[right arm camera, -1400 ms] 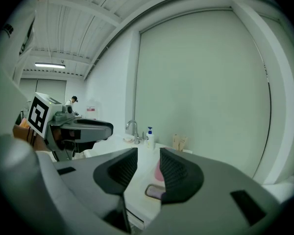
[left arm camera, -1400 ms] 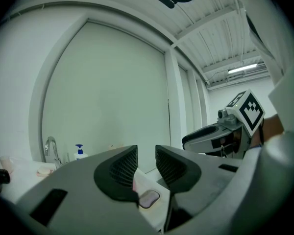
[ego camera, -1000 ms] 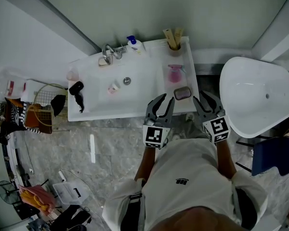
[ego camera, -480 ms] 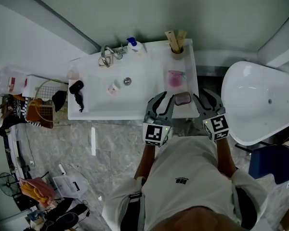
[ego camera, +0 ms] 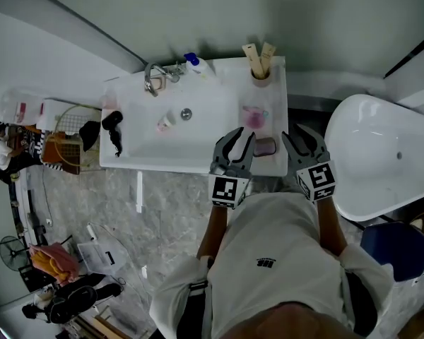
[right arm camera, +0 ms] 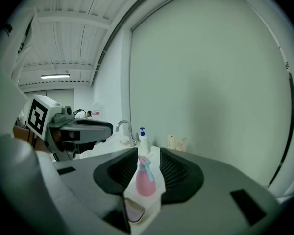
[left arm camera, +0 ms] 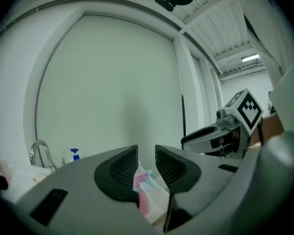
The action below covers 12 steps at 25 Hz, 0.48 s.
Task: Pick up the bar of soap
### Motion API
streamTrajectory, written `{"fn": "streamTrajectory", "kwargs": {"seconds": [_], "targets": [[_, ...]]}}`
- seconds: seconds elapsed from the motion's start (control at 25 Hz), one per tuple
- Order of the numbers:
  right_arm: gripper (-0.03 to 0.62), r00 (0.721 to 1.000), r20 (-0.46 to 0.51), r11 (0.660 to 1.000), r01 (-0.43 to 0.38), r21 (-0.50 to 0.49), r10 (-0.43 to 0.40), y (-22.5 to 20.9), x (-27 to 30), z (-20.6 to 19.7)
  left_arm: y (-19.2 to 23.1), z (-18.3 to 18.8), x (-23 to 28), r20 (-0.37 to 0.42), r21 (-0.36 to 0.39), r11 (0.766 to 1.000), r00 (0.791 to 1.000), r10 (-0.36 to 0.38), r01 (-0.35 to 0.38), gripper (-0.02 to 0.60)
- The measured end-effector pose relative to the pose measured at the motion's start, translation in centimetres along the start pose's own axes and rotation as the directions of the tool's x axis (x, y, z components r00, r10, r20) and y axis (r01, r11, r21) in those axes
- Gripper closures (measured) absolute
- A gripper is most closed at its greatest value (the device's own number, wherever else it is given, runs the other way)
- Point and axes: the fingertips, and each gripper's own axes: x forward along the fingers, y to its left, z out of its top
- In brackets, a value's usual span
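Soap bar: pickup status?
Done: the left gripper and right gripper flank the soap bar at the sink counter front edge. In hand: nothing, both have their jaws apart and empty. Left: close on the soap and lift it.

A pink spray bottle (ego camera: 255, 116) stands beside the white basin (ego camera: 205, 131).

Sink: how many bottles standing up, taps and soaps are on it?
Bottles standing up: 2, the pump bottle and the spray bottle
Tap: 1
Soap: 1
Total: 4
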Motion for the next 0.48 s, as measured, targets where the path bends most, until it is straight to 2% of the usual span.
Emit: {"fn": "streamTrajectory", "kwargs": {"seconds": [0.24,0.48], "targets": [[0.439,1.000,0.001,0.999,-0.029,0.027,0.029,-2.1,0.6,-0.1,-0.4,0.3,2.3,-0.024,0.010,1.000,0.999,0.028,-0.028,0.457],[0.438,0.999,-0.029,0.997,-0.028,0.066,0.030,-3.8,0.9,-2.3,-1.7,-1.0,4.2,-0.071,0.023,1.000,0.997,-0.013,0.015,0.457]]}}
